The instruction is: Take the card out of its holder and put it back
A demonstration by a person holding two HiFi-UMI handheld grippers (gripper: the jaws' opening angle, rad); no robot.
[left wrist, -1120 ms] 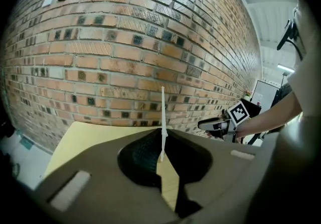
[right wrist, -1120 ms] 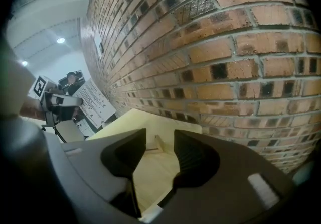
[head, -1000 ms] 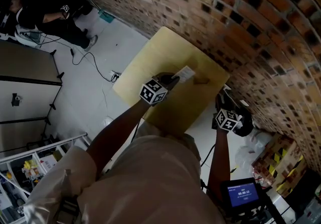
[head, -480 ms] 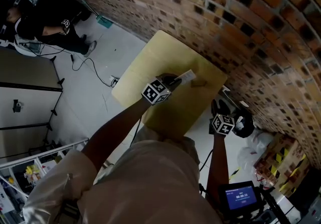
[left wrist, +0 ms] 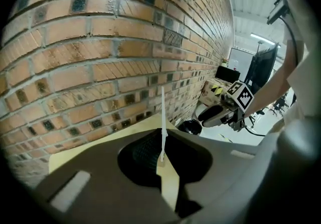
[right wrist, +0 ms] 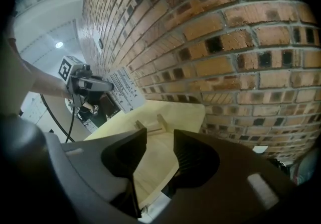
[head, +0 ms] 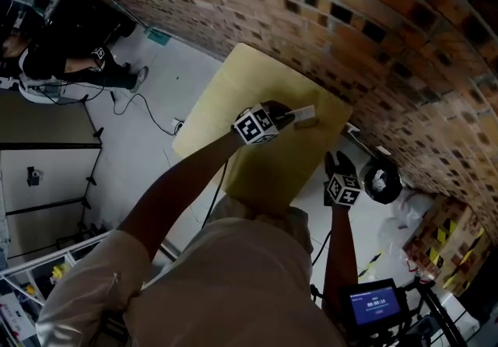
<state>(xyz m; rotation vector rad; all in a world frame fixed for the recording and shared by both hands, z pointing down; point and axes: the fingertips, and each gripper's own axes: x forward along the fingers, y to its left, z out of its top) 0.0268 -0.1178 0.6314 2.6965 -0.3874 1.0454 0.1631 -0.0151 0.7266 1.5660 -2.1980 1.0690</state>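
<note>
Between left gripper point(left wrist: 163, 153) jaws: card point(left wrist: 163, 112) clamped edge-on, upright.

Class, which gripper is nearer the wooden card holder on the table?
Left. The left gripper, shut on the card, is right by the card holder; the right gripper, open, is off the near edge of the table, farther away.
</note>
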